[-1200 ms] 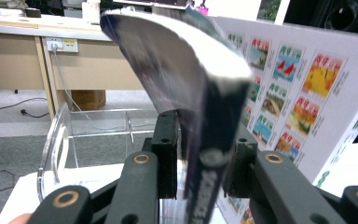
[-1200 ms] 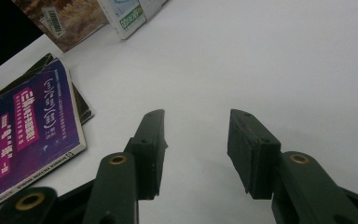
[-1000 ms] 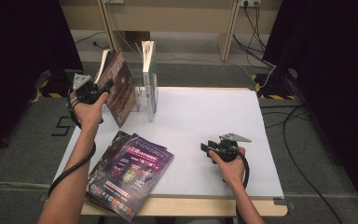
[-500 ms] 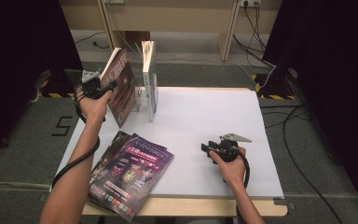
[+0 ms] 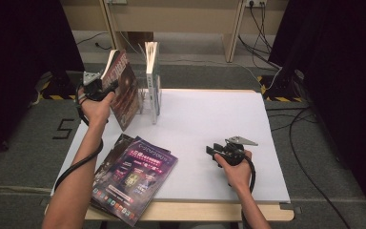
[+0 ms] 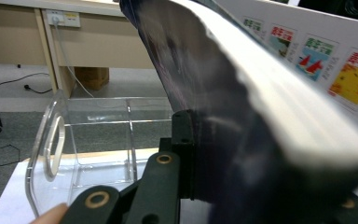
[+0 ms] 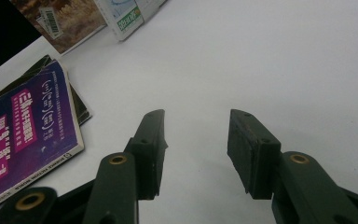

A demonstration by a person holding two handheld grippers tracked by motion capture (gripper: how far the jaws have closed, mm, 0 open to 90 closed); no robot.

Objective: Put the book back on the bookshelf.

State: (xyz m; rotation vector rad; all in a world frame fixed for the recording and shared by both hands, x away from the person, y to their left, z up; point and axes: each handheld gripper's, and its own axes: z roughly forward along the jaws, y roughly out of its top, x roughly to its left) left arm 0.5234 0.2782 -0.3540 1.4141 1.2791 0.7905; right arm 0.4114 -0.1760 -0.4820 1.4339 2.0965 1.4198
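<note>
A dark-covered book [image 5: 124, 93] leans tilted at the table's back left, beside a clear acrylic rack [image 5: 144, 98]. My left gripper [image 5: 110, 87] is shut on its upper edge; its jaws have just been closing with the book between them. In the left gripper view one pad [image 6: 182, 154] presses the dark cover [image 6: 214, 107]; the other jaw is hidden behind the pages. A white book [image 5: 152, 78] stands upright in the rack. My right gripper [image 5: 211, 151] rests on the white table, open with nothing between its fingers [image 7: 196, 149].
A stack of magazines [image 5: 133, 179], the top one purple, lies at the front left and overhangs the table's front edge. The purple magazine [image 7: 23, 135] lies left of the right gripper. The rack's empty slots [image 6: 98, 135] sit just behind the held book.
The left gripper has closed on the dark book, and the book now stands a little higher and more upright. The right gripper has not moved.
</note>
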